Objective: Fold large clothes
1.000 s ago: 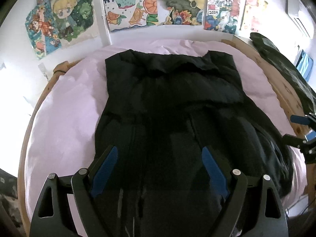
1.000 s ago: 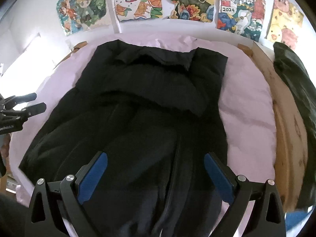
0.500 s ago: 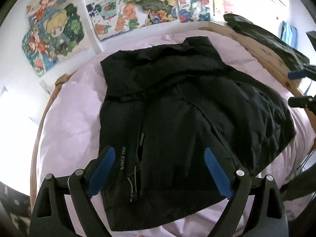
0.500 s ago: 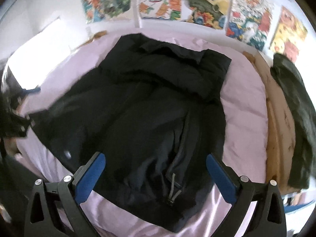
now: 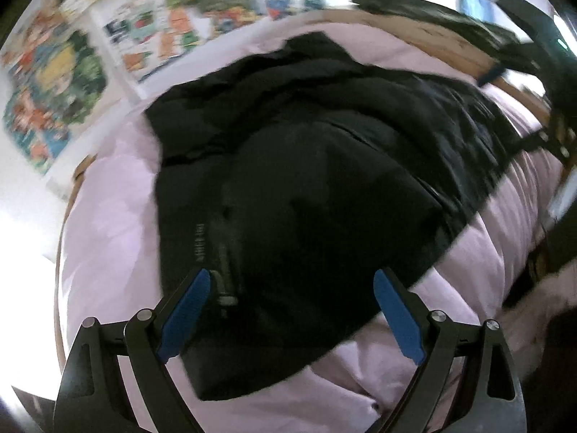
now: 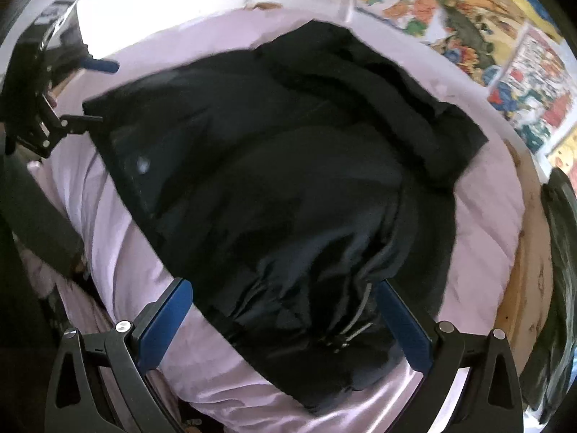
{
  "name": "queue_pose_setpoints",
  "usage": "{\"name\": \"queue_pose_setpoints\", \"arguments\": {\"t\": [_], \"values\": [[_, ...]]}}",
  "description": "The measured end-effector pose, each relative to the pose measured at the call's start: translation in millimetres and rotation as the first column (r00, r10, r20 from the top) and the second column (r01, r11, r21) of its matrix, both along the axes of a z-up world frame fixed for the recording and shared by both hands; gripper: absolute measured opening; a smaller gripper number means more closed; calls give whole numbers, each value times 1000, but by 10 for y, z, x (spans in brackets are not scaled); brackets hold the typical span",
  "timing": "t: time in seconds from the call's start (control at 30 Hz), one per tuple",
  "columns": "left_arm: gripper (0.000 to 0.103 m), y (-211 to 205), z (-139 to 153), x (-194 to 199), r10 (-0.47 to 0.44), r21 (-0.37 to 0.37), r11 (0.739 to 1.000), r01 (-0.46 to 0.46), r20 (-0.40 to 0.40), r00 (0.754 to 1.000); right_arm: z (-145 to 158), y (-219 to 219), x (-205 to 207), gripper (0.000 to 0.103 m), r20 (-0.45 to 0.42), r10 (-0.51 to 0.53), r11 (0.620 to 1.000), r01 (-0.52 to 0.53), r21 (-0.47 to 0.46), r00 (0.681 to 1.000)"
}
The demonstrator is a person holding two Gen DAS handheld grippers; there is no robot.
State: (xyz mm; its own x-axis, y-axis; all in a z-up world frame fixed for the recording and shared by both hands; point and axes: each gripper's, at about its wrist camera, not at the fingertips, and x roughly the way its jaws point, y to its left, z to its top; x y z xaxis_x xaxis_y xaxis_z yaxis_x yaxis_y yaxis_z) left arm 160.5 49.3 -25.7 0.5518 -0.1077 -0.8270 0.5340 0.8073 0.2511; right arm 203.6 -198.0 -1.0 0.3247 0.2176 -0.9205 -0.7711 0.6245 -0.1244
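Note:
A large black jacket [image 5: 306,187] lies spread on a bed with a pale pink sheet [image 5: 108,238]; it also shows in the right wrist view [image 6: 288,187]. My left gripper [image 5: 292,310] is open and empty, held above the jacket's near hem by the zipper and drawcord. My right gripper [image 6: 285,317] is open and empty above the hem corner with its drawcord toggle [image 6: 346,335]. Each gripper shows at the edge of the other's view: the right [image 5: 533,108], the left [image 6: 86,90].
The wooden bed frame [image 6: 526,288] runs along the right. A dark garment [image 5: 425,7] lies on it at the far right. Colourful posters [image 5: 54,83] cover the wall behind the bed. The pink sheet [image 6: 119,252] drops off at the near edge.
Both grippers have pulled back and swung outward, so the jacket's near hem and the sheet's edge now show. The views are blurred by the motion. Both grippers stay open.

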Motion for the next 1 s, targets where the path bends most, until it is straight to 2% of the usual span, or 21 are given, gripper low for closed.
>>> {"name": "queue_pose_setpoints", "arguments": {"t": [0.13, 0.23, 0.37, 0.53, 0.67, 0.8, 0.87, 1.0], "values": [[89, -156, -170, -169, -129, 74, 989, 130, -13, 992, -178, 21, -46, 103, -22, 34, 998, -35, -48, 999], [89, -177, -313, -224, -169, 152, 974, 169, -10, 986, -279, 2, -54, 103, -21, 39, 995, -41, -87, 999], [89, -98, -472, -201, -165, 211, 963, 167, -30, 986, -422, -15, -69, 103, -4, 58, 987, -58, -149, 998], [89, 45, -663, -166, -179, 271, 945, 182, -35, 983, -601, 27, -207, 103, 50, 157, 957, -139, -256, 986], [89, 53, -781, -265, -230, 338, 916, 216, 3, 973, -750, 39, -325, 103, 81, 237, 922, -198, -332, 968], [89, 95, -867, -236, -234, 402, 893, 201, 35, 972, -799, 37, -351, 103, 113, 248, 916, -195, -350, 962], [89, 117, -883, -225, -231, 416, 888, 194, 40, 972, -813, 34, -370, 102, 132, 268, 907, -203, -369, 955], [90, 191, -874, -219, -219, 425, 887, 178, 49, 974, -871, -7, -473, 102, 174, 339, 865, -234, -443, 925]]}}
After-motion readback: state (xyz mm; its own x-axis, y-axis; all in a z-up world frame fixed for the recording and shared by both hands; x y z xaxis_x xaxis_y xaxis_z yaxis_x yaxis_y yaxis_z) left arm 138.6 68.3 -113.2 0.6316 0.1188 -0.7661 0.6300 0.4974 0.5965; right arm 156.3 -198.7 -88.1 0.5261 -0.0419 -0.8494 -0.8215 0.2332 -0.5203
